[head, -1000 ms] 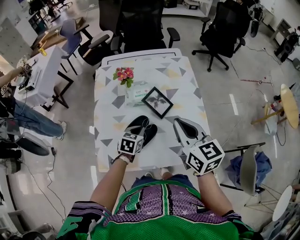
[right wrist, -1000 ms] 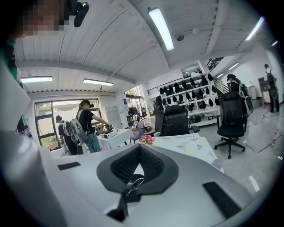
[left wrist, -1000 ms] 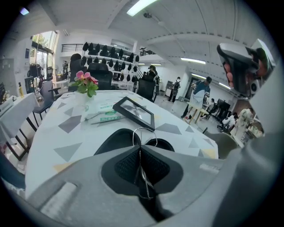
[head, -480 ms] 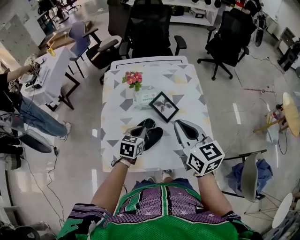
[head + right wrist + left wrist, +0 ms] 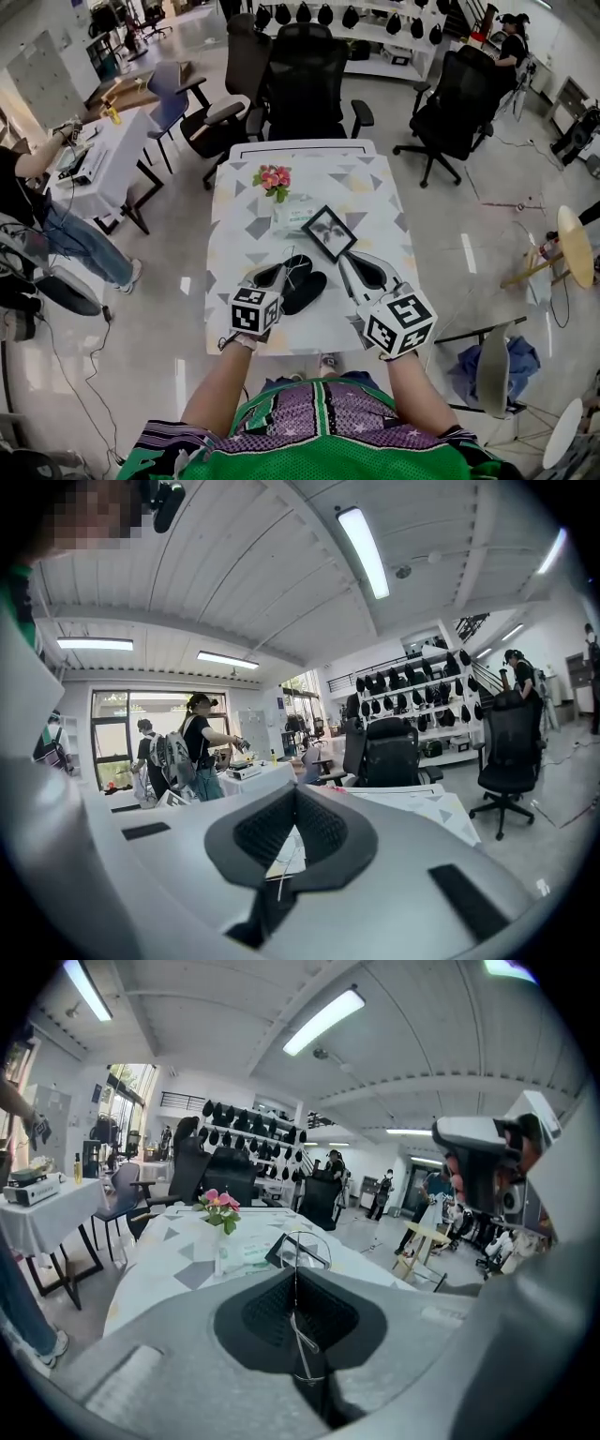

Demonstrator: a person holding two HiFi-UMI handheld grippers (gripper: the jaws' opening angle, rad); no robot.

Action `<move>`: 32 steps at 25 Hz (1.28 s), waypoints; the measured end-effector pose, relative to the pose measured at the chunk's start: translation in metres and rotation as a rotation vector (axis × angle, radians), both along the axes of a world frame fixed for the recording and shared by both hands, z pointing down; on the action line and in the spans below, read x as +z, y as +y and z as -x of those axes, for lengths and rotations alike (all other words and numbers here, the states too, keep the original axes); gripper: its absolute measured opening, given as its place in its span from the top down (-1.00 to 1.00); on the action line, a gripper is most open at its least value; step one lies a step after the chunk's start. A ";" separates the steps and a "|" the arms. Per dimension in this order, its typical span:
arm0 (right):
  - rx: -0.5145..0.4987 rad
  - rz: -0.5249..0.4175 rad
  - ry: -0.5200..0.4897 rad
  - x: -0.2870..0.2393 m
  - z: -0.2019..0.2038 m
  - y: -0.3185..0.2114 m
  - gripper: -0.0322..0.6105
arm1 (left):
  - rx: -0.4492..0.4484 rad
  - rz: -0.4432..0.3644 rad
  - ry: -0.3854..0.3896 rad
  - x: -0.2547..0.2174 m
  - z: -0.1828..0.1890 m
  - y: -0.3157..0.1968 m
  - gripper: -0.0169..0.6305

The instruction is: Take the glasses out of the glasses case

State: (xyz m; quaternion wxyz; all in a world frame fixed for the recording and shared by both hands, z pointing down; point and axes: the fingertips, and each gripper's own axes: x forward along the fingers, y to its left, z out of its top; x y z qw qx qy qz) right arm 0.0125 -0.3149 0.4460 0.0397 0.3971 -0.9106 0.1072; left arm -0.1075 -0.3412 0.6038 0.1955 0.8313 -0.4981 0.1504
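Left tool (image 5: 295, 1277): jaws were closed on the glasses (image 5: 302, 1251). The thin wire frame ran down the seam between the pads, and one round rim stood clear above the tips.
Grip choice: the pinch was on the wire, not the lens, probably to keep the pads off the glass and stop the light frame swinging.
Glasses position: they were held in the air over the bench (image 5: 375, 187), just above the open glasses case (image 5: 304, 286). They were judged clear of it, though no view confirmed the lower end was free.
Glasses case: black, it lay open near the front edge of the bench, between the two tools.
Right tool (image 5: 295, 794): jaws were together with nothing identifiable gripped. It stood just right of the case, probably placed to steady it if needed.
Other items: the picture frame (image 5: 328, 232), tissue pack (image 5: 292, 214) and flowers (image 5: 274, 178) sat farther back, apart from the work area.
Task status: removal was judged nearly complete.
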 end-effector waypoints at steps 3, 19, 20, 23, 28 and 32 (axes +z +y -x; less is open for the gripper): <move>0.003 -0.010 0.001 -0.007 0.001 0.007 0.89 | -0.011 -0.043 0.013 -0.021 0.005 0.005 0.88; 0.092 -0.074 -0.024 -0.042 -0.021 0.042 0.89 | -0.003 -0.237 0.073 -0.121 0.009 0.040 0.88; 0.092 -0.079 -0.023 -0.044 -0.020 0.045 0.89 | -0.004 -0.250 0.076 -0.127 0.010 0.044 0.88; 0.092 -0.088 -0.030 -0.048 -0.018 0.053 0.89 | -0.008 -0.289 0.086 -0.145 0.014 0.054 0.88; 0.085 -0.092 -0.058 -0.057 -0.015 0.063 0.89 | -0.016 -0.343 0.114 -0.174 0.020 0.071 0.89; 0.080 -0.114 -0.068 -0.067 -0.013 0.072 0.89 | -0.025 -0.382 0.122 -0.189 0.023 0.085 0.89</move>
